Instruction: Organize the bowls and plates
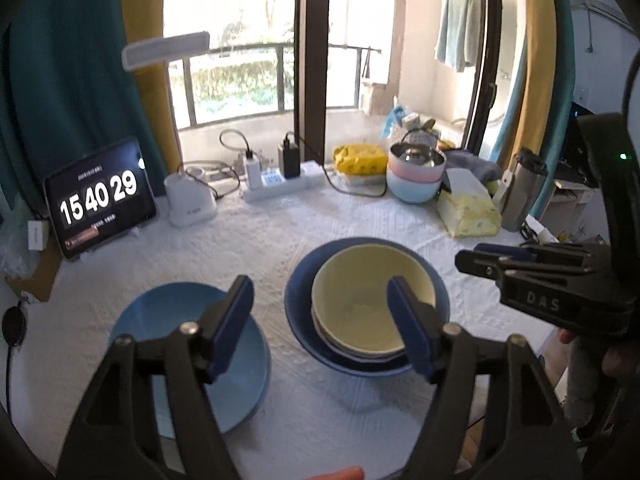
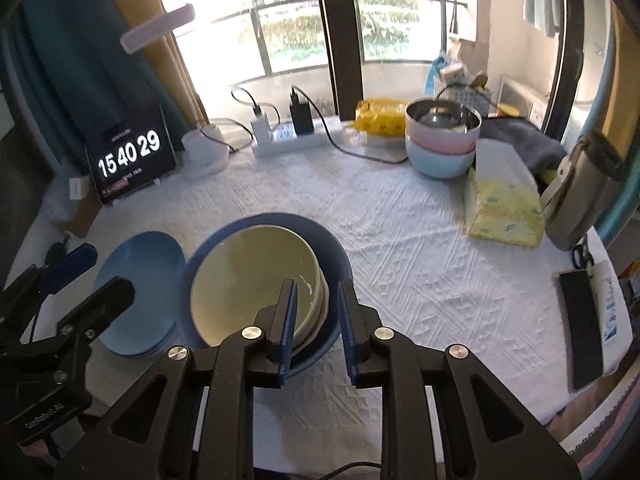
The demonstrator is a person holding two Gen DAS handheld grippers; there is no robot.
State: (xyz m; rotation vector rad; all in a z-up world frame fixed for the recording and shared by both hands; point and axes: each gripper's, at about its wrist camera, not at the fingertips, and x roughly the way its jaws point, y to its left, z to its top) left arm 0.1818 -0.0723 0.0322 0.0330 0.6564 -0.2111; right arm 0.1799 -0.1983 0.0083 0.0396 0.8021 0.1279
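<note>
A cream-yellow bowl (image 1: pixel 360 292) (image 2: pixel 248 280) sits nested on a paler bowl inside a dark blue deep plate (image 1: pixel 304 280) (image 2: pixel 332 256) on the white tablecloth. A light blue plate (image 1: pixel 160 320) (image 2: pixel 140 280) lies just left of it. At the back right, a pink bowl with a steel lining is stacked in a light blue bowl (image 1: pixel 416 172) (image 2: pixel 440 136). My left gripper (image 1: pixel 320 300) (image 2: pixel 94 278) hovers open between the two plates, holding nothing. My right gripper (image 2: pixel 317 292) (image 1: pixel 480 254) hangs near the stack's right rim, its jaws narrowly apart and clear of the dishes.
A tablet clock (image 1: pixel 100 196), a white lamp base (image 1: pixel 188 200) and a power strip (image 1: pixel 280 184) with chargers line the back. A yellow tissue pack (image 2: pixel 504 208), a steel flask (image 2: pixel 584 192) and a phone (image 2: pixel 580 328) lie at the right. The table edge runs close on the right.
</note>
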